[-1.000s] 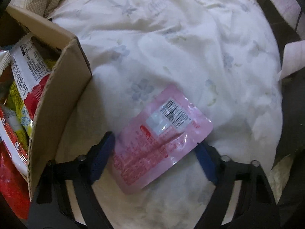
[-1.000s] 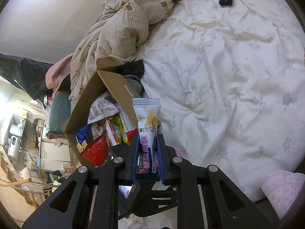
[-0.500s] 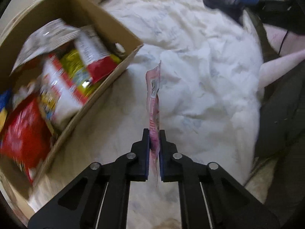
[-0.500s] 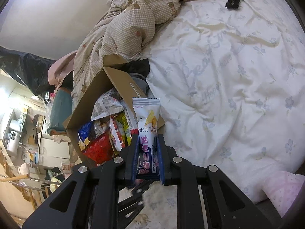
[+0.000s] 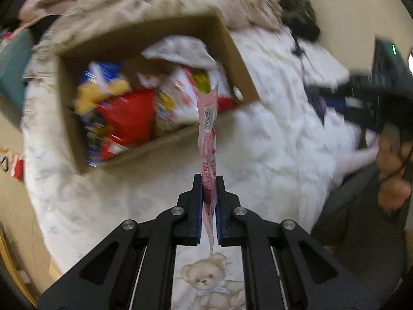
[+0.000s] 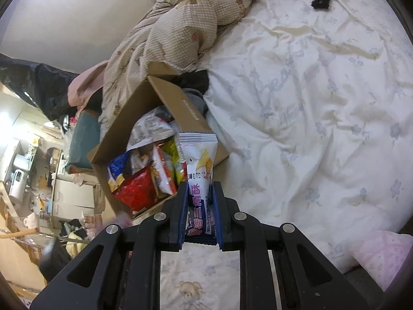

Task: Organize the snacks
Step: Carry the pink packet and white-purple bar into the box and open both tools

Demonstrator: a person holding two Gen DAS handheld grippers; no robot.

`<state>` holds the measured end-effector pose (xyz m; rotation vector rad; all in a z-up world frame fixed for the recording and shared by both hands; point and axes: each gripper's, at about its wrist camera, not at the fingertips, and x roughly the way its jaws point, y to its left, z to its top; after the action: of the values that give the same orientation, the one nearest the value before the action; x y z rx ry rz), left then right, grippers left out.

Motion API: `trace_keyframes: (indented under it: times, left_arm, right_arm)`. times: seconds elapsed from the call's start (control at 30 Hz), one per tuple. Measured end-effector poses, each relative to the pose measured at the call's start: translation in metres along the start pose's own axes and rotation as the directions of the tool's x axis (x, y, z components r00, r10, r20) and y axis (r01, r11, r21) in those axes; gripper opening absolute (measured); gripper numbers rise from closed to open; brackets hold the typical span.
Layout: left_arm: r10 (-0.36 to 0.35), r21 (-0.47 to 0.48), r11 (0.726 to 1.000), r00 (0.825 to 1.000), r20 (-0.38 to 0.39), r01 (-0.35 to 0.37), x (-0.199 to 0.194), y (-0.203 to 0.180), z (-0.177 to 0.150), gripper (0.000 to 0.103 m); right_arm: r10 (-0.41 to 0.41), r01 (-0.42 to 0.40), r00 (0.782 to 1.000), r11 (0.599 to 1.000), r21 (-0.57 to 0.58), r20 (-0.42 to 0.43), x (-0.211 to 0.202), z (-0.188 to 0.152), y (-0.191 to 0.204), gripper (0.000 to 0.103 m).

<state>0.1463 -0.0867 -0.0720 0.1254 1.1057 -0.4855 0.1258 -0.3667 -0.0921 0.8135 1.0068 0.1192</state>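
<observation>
My left gripper [image 5: 208, 180] is shut on a flat pink snack pouch [image 5: 208, 139], held edge-on above the bed with its top reaching the near wall of the cardboard box [image 5: 227, 44]. The box holds several snack bags, red, blue, yellow and white. In the right wrist view my right gripper [image 6: 200, 186] is shut on a white and purple snack packet [image 6: 200, 160], held upright just right of the same cardboard box [image 6: 180, 103]. The left wrist view is blurred by motion.
The box lies on a white flowered bedsheet [image 6: 309, 103]. A beige checked quilt [image 6: 185, 25] is bunched behind the box. A person's hand [image 5: 392, 160] with the other gripper shows at the right edge of the left wrist view. Cluttered furniture [image 6: 31, 168] stands beyond the bed's left side.
The left gripper closed on the pink pouch that lay flat on the sheet, lifted it and swung it toward the box. The right gripper kept its packet almost still.
</observation>
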Motion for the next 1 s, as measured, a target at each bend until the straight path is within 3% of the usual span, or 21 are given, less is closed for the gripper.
trace_keyframes:
  times: [0.13, 0.4, 1.0]
  left_arm:
    - [0.066, -0.044, 0.997, 0.994, 0.082, -0.062, -0.014, 0.009, 0.019, 0.006]
    - [0.155, -0.131, 0.982, 0.98, 0.124, -0.138, -0.024, 0.032, 0.056, 0.006]
    - [0.278, -0.221, 0.942, 0.957, 0.086, -0.254, 0.003, 0.059, 0.099, 0.006]
  right_arm:
    - [-0.017, 0.018, 1.0, 0.997, -0.074, 0.022, 0.001, -0.003, 0.018, 0.019]
    - [0.0, 0.005, 1.0, 0.975, -0.22, 0.023, 0.013, -0.004, 0.055, 0.019]
    - [0.021, -0.028, 1.0, 0.925, -0.379, -0.022, 0.078, 0.03, 0.112, 0.019]
